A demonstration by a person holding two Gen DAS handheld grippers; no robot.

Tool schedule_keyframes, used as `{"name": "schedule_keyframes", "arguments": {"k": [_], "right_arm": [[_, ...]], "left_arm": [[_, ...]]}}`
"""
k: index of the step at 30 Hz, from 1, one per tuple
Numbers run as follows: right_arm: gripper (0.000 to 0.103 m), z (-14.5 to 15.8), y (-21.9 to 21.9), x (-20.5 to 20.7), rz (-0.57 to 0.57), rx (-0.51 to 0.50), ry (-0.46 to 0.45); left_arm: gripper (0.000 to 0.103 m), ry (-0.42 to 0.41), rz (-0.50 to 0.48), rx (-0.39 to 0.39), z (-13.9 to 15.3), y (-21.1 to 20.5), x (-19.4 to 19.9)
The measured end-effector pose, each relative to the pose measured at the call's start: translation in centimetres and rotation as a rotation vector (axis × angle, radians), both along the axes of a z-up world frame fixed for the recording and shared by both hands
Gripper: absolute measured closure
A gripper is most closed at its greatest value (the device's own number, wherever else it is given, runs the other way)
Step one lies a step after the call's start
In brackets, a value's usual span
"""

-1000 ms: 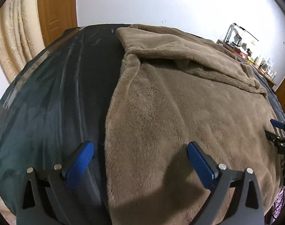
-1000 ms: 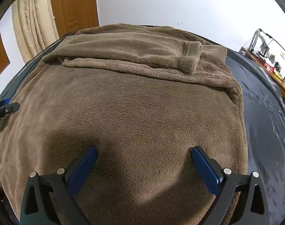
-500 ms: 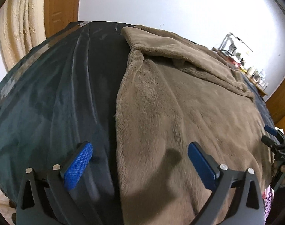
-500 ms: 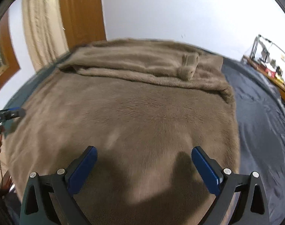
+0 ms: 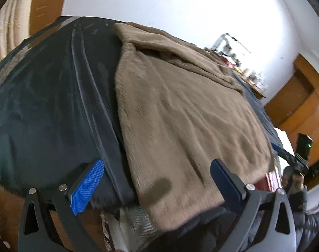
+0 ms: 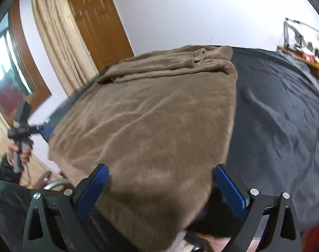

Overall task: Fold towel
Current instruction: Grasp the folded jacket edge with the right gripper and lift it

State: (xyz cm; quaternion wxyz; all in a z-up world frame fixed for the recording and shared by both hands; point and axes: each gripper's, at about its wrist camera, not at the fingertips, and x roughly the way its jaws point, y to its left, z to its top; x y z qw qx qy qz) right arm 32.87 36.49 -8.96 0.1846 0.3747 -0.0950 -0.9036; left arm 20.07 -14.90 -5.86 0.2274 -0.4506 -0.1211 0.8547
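A big brown plush towel [image 5: 180, 109] [image 6: 155, 121] lies spread on a bed covered in a dark sheet [image 5: 46, 105] [image 6: 281, 113]. Its far end is folded back on itself in a thick band [image 6: 172, 67]. The near hem hangs over the bed's front edge. My left gripper [image 5: 157, 180] is open, held off the bed in front of the towel's near left corner. My right gripper [image 6: 161, 185] is open too, in front of the near right corner. Neither touches the cloth. Each gripper also shows small in the other view, at the towel's side [image 5: 293, 159] [image 6: 31, 130].
A wooden door [image 6: 96, 25] and beige curtain [image 6: 56, 37] stand behind the bed at the left. A cluttered shelf [image 5: 239, 63] [image 6: 302, 42] lines the far right wall, with a wooden wardrobe [image 5: 298, 105] beside it. A hand [image 6: 20, 151] grips the left gripper's handle.
Both grippers have pulled back and down from over the towel to just off the bed's front edge, each swinging outward. Both stay open with nothing held.
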Motion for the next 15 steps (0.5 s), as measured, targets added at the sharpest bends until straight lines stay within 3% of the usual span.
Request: {"name": "schedule_keyframes", "arguments": {"k": [5, 9, 15], "right_arm": [[0.001, -0.3, 2.6, 2.7, -0.01, -0.156, -0.022], [0.005, -1.4, 3.6, 4.3, -0.024, -0.209, -0.058], [0.022, -3.1, 3.2, 4.6, -0.039, -0.244, -0.116]], "left_arm": [[0.001, -0.015, -0.049, 0.094, -0.5, -1.0, 1.6], [0.001, -0.011, -0.066, 0.142, -1.0, -1.5, 2.3], [0.001, -0.041, -0.113, 0.182, -2.1, -1.3, 2.9]]}}
